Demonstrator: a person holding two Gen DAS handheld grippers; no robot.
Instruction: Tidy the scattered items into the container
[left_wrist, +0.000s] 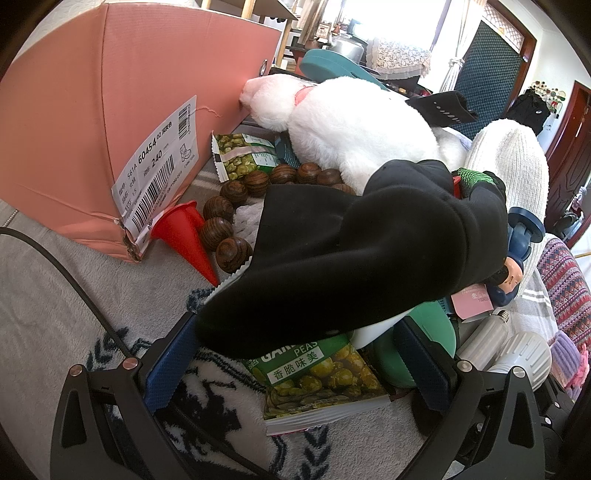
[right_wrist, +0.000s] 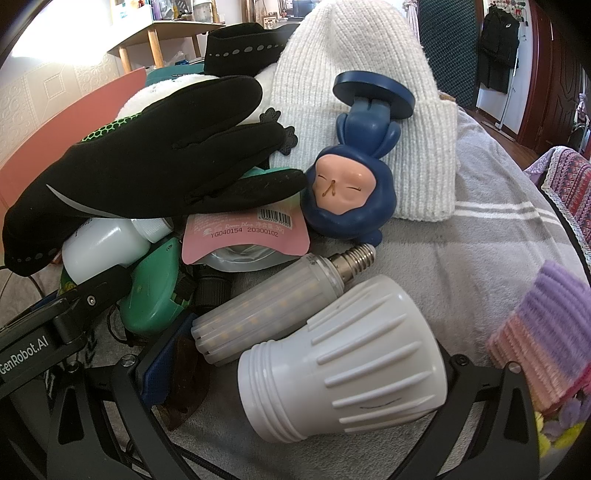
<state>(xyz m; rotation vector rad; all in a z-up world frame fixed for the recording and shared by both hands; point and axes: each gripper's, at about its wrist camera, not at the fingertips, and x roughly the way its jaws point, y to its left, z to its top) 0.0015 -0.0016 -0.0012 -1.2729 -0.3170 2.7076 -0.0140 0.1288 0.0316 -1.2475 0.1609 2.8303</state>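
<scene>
The pink cardboard box stands at the left on a grey blanket. Beside it lies a heap: a white plush toy, wooden beads, a red cone, two pea packets and a black glove. My left gripper is open, its blue pads either side of the glove's cuff and a pea packet. My right gripper is open around a large white bulb; its left pad stands apart from the bulb and its right finger is hidden behind it. A corn bulb lies just beyond.
A blue figurine rests on a white knit hat. Under the glove are a pink pouch, a white bottle and a green plastic object. A purple-pink knit item lies at the right. A table and doors stand behind.
</scene>
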